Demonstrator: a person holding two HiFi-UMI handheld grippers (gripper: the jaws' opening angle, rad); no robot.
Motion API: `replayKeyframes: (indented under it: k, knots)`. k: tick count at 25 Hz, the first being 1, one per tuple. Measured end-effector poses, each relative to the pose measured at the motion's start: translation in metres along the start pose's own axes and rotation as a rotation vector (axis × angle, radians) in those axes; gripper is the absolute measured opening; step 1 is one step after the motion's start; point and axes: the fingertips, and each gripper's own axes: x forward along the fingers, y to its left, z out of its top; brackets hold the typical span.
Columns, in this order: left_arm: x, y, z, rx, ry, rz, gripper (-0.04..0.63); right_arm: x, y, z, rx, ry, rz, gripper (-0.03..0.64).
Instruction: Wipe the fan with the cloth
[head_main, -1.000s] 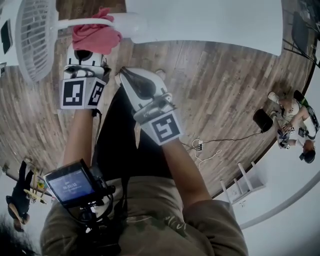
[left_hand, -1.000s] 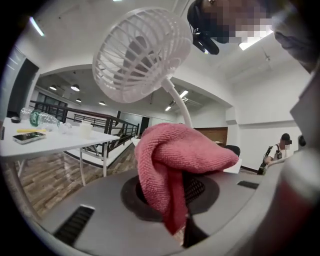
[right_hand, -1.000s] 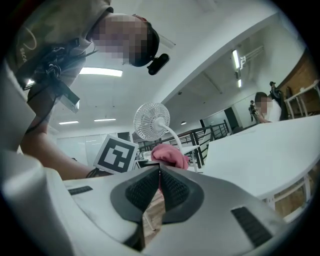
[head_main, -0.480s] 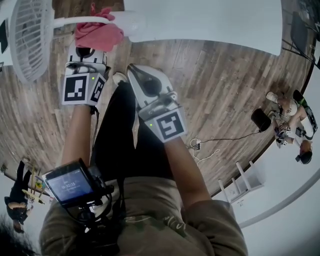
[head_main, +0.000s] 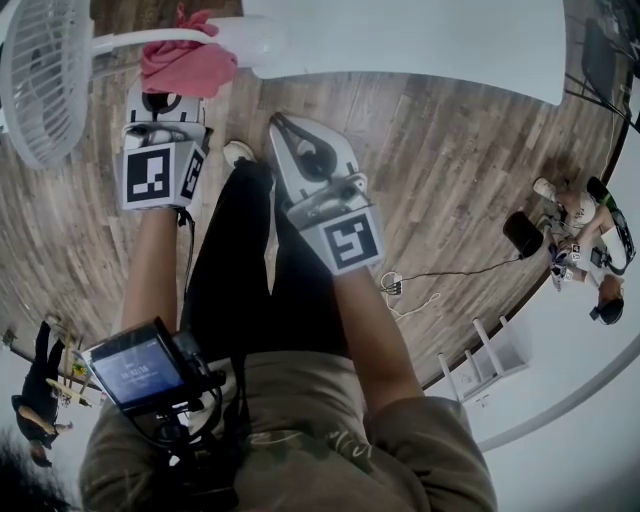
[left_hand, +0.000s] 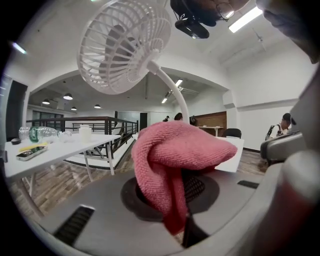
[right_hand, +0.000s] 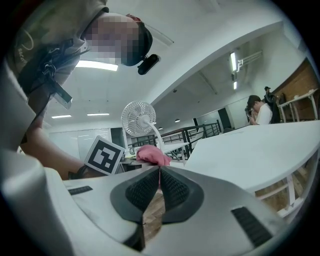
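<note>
Up at the left of the head view, the fan (head_main: 60, 60) shows its round cage (head_main: 40, 95) side-on, with its thin neck (head_main: 130, 42) running right toward the white table (head_main: 430, 50). The left gripper (head_main: 168, 98) is clamped on the pink cloth (head_main: 188, 68), which bunches over its tips right at the neck; whether cloth and neck touch cannot be told. From the left gripper view the cage lies up and left of the cloth and the neck curves down behind it, so the wipe would likely travel along the neck's long axis, up toward the cage. The left hand is much the nearer one. The right gripper (head_main: 283, 128) hangs lower and to the right over the wooden floor (head_main: 450, 180), jaws together on nothing, well apart from the fan. Nothing stands between cloth and fan; the table edge beside the neck looks like the only thing to crowd the stroke. People (head_main: 590, 250) work far off at the right
</note>
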Motion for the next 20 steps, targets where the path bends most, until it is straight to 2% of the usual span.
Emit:
replayKeyframes:
  k: [3,5,11,15,17,20]
  knots:
    - [0.0,-0.003,0.001,0.064,0.002,-0.006,0.08,-0.004,-0.003,-0.001,0.008,-0.002,-0.012,0.008]
    - [-0.001,-0.002,0.0,0.077,0.004,-0.002,0.08,-0.004,-0.003,0.0,0.012,-0.005,-0.012,0.008]
    - [-0.004,0.014,-0.009,-0.063,-0.002,0.0,0.08,-0.002,0.001,0.0,-0.019,0.006,-0.016,0.008]
    - [-0.003,0.017,-0.011,-0.032,0.006,0.016,0.08,-0.001,-0.004,0.002,-0.031,0.003,-0.038,0.008]
    - [-0.007,0.03,-0.019,-0.082,0.029,0.062,0.08,-0.001,-0.005,0.004,-0.034,0.0,-0.049,0.008]
    - [-0.02,0.055,-0.026,-0.226,0.001,0.105,0.081,-0.001,-0.002,0.01,-0.048,-0.007,-0.056,0.008]
